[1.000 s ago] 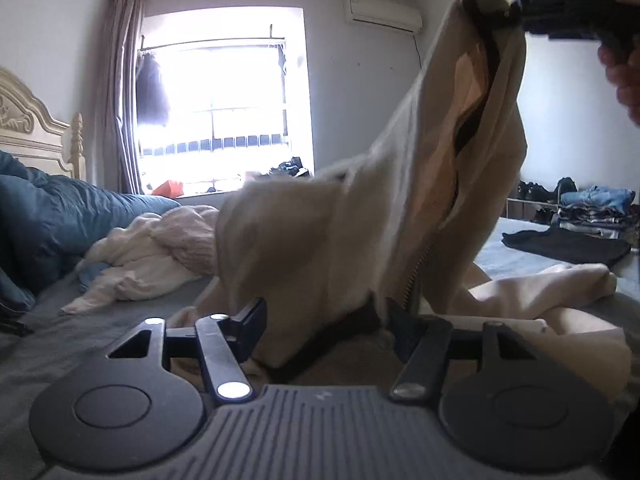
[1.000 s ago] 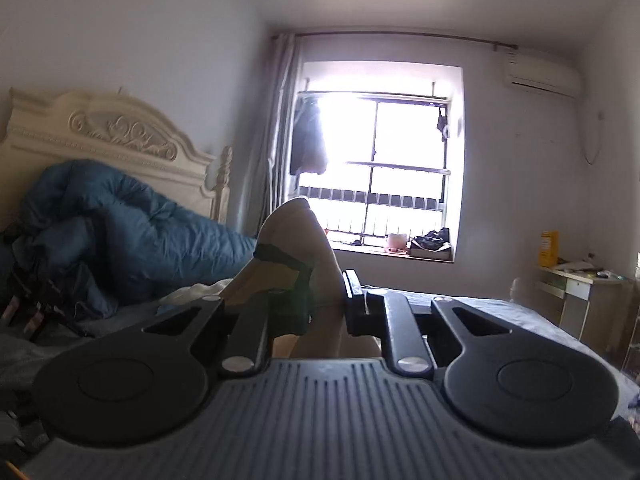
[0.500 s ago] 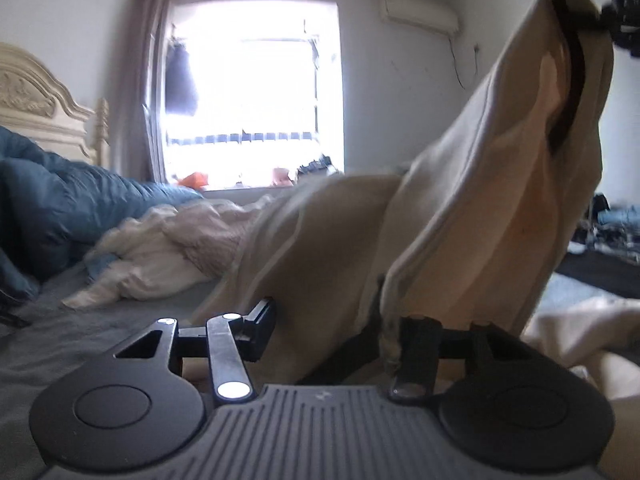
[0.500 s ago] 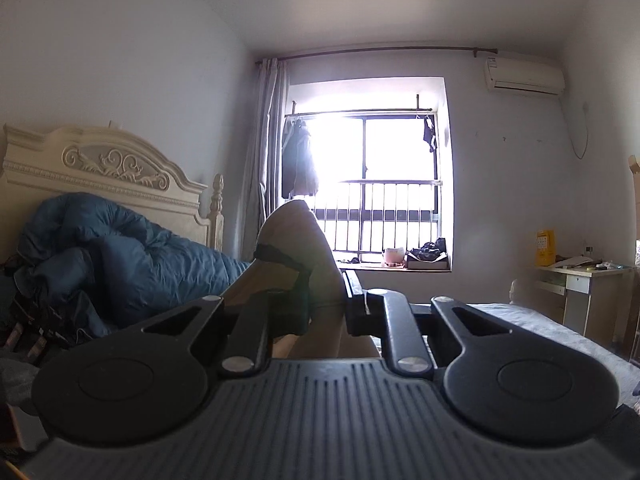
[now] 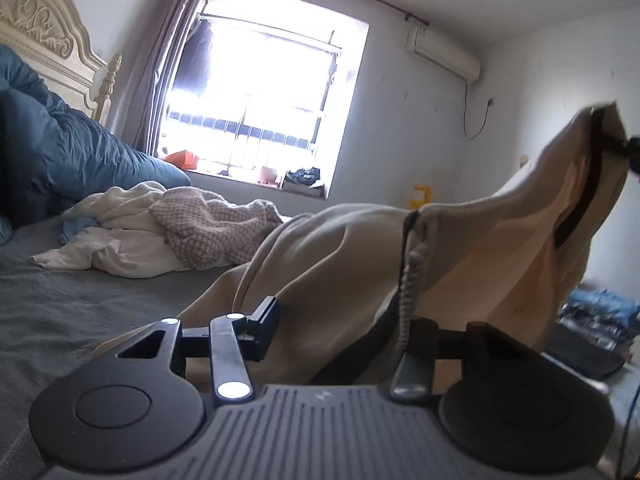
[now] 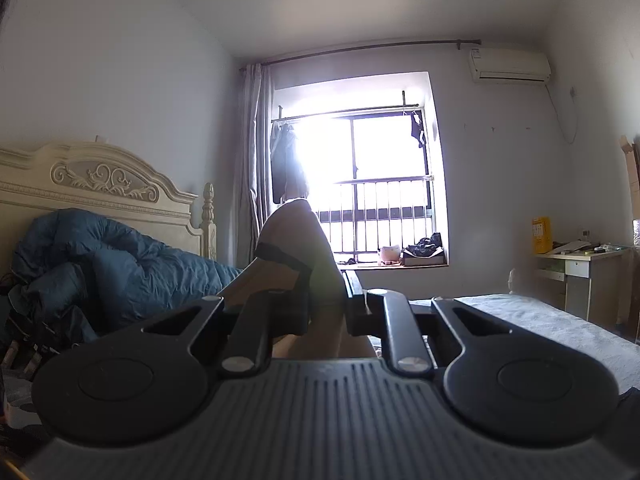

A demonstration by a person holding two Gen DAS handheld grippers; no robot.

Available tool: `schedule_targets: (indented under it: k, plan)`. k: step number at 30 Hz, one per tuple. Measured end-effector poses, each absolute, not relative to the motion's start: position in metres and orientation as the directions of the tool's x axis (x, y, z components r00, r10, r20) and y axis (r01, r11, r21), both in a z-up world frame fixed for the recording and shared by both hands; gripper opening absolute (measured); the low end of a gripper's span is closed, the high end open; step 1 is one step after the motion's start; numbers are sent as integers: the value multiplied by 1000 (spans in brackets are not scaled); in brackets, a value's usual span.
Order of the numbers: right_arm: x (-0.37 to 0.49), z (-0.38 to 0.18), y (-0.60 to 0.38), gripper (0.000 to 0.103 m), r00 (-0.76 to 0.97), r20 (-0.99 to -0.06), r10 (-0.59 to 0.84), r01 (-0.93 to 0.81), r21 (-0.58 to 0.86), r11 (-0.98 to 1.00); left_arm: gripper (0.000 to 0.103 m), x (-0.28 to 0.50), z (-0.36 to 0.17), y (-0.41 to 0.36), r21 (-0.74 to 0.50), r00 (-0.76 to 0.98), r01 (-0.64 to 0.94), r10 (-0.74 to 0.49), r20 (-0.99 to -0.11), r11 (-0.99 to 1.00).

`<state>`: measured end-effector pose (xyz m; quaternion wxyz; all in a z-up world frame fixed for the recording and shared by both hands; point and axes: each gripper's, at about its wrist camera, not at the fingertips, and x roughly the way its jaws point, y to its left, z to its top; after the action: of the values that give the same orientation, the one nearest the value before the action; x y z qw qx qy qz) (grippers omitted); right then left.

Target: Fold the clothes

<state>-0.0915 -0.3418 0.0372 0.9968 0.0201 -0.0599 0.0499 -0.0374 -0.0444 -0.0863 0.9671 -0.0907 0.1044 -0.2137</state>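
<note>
A beige jacket [image 5: 360, 264] with dark trim and a zipper is stretched up off the grey bed [image 5: 80, 304]. In the left wrist view my left gripper [image 5: 344, 332] is shut on a thick bunch of its fabric by the zipper; the cloth fills the gap between both fingers. The jacket's far corner rises to the right edge, where my right gripper [image 5: 634, 152] holds it. In the right wrist view that dark-trimmed corner [image 6: 304, 240] sticks up between the fingers of my right gripper [image 6: 326, 312], which is shut on it.
A heap of white and pink knit clothes [image 5: 160, 232] lies further up the bed, against a blue duvet [image 5: 60, 148] and a cream headboard [image 6: 100, 184]. Folded jeans [image 5: 600, 316] and a dark garment [image 5: 580, 356] lie at the right. A desk [image 6: 580, 272] stands by the far wall.
My left gripper's jaws have narrowed onto the jacket fabric, and that hand has rolled and shifted. The jacket's raised corner now sits lower and further right. The right gripper's hold is unchanged.
</note>
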Motion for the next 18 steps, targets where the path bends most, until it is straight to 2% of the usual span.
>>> schedule_targets:
  k: [2, 9, 12, 14, 18]
  plan:
    - [-90, 37, -341, 15, 987, 123, 101, -105, 30, 994, 57, -38, -88, -42, -229, 888, 399, -436, -147, 888]
    - [-88, 38, -337, 15, 986, 128, 108, -111, 17, 994, 59, -26, -94, -33, -303, 880, 406, -459, -126, 862]
    - [-88, 40, -335, 15, 986, 129, 108, -111, 12, 994, 48, -22, -93, -29, -358, 873, 413, -476, -104, 837]
    - [-89, 42, -332, 15, 985, 131, 108, -110, 11, 994, 37, -22, -88, -28, -381, 872, 422, -483, -77, 822]
    - [-99, 51, -330, 15, 982, 152, 111, -113, 3, 994, 29, -29, -69, -20, -406, 885, 429, -465, 10, 807]
